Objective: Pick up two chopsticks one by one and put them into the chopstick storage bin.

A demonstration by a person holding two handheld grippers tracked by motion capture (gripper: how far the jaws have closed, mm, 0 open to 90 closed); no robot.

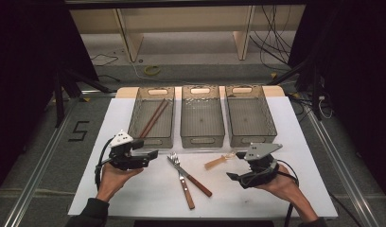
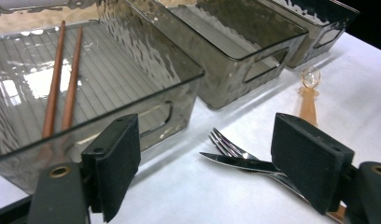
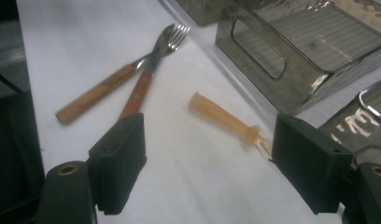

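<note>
The left gripper [image 1: 151, 153] hovered over the white table cover [image 1: 257, 189] just in front of the left bin [image 1: 152, 116], and its jaws stood wide apart with nothing between them. In the left gripper view its black pads [image 2: 115, 158] framed bare cover, with the tips of the fork [image 2: 228, 147] and the knife [image 2: 235, 162] lying just past the far pad. A pair of brown chopsticks [image 1: 153, 118] lay side by side inside the left bin, slanting toward its far right corner.

The fork [image 1: 178, 170] and the knife [image 1: 193, 179], both with wooden handles, lay crossed on the cover in front of the middle bin [image 1: 203, 116], to the right of the left bin's near corner. Their metal ends pointed toward the bins and their handles toward the person.

The right gripper [image 1: 232, 177] was held well to the right of the left bin, in front of the right bin [image 1: 250, 113]. Its jaws were released too, gripping nothing. In the right gripper view the clear amber spoon [image 3: 226, 119] lay on the cover between and beyond its 2 pads [image 3: 121, 161], apart from both. From above, the spoon [image 1: 219, 161] sat just in front of the gap between the middle and right bins. All 3 bins stood in a row at the far edge of the cover.
</note>
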